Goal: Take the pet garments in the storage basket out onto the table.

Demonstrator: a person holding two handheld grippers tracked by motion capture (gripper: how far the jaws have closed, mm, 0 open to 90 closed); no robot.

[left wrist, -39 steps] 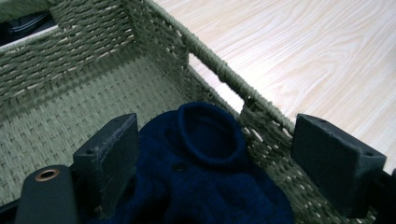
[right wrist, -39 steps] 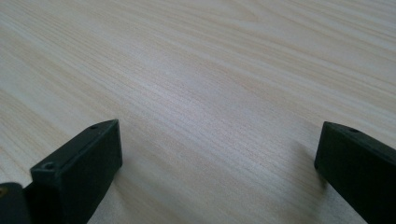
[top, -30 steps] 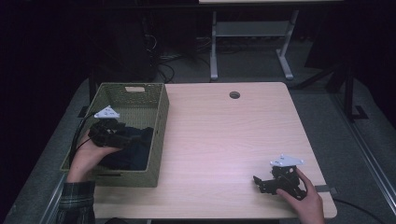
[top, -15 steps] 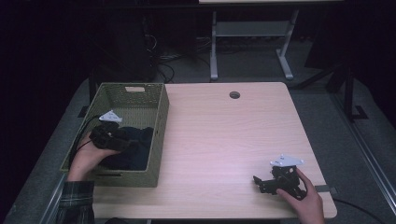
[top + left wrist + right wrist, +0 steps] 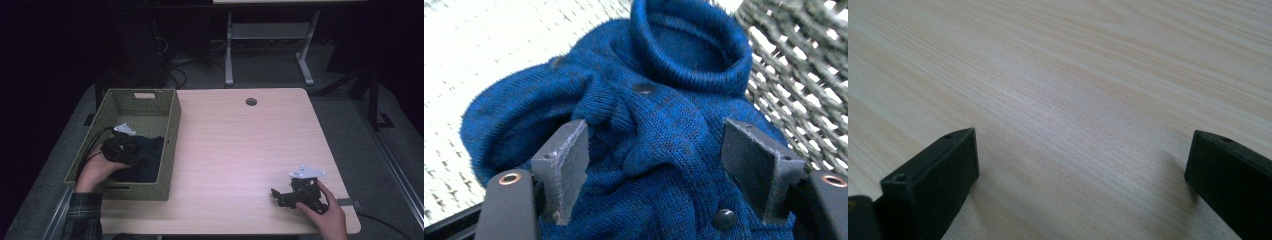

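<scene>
Light wooden table (image 5: 240,150): pale grain top, rounded corners. 1 round cable hole (image 5: 251,101) near its far edge. Behind the table, a grey metal frame stand (image 5: 267,42) on the dark floor, with loose cables (image 5: 192,75) lying beside it.

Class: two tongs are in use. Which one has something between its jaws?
The left tongs, inside the green basket, closing around the blue knitted garment; the right tongs are over bare table.

left hand-held gripper (image 5: 654,170): jaws closing, lowered | right hand-held gripper (image 5: 1083,180): agape, resting
</scene>
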